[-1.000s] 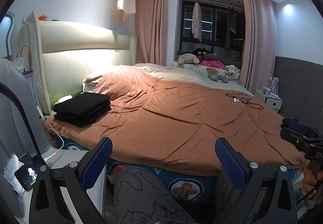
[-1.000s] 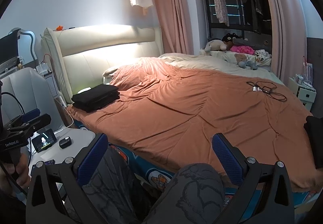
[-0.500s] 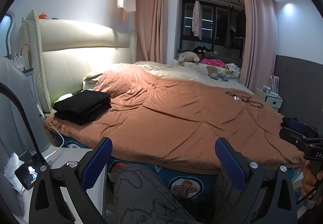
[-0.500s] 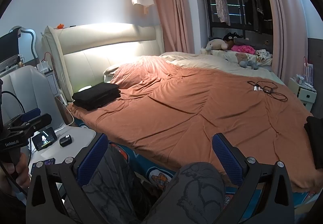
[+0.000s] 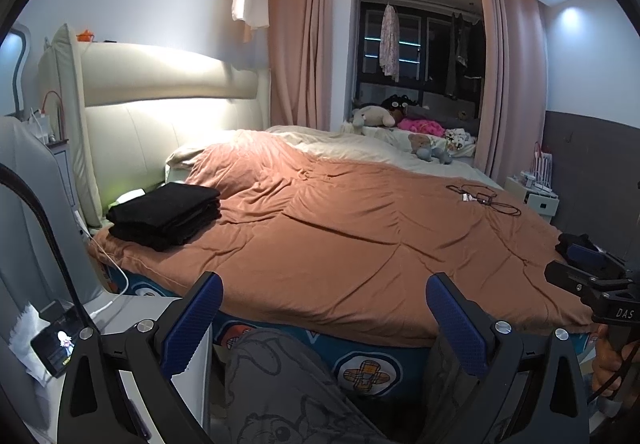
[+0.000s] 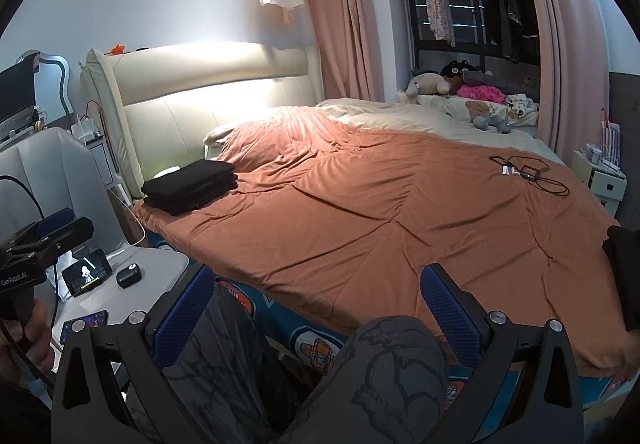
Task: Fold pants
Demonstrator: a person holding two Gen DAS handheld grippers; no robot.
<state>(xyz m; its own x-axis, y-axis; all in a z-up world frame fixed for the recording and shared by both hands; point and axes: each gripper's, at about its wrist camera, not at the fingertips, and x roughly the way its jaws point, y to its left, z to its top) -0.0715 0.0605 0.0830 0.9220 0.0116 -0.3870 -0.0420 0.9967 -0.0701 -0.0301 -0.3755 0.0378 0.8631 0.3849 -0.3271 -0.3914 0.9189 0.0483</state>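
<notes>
Both cameras have tilted up a touch since a second ago, the bed sitting lower in frame, and nothing on it has shifted. The left claw stands wide, blue pads far apart with nothing between them; the right claw is just as wide and empty. Readable writing: "DAS" on the black body of the right claw where it pokes in at the edge of the left view, and "GenRobot.AI" on the left claw's body at the edge of the right view. The folded black pants lie stacked at the near corner of the rust-coloured duvet, by the cream headboard. Only the right view shows the small black case and a second phone on the white bedside surface; both views catch the propped phone with its lit screen. A dark garment is cut off at the right edge, so what it is stays unclear. A tangle of black cable lies far across the duvet. The person's grey printed trouser knees fill the foreground.
</notes>
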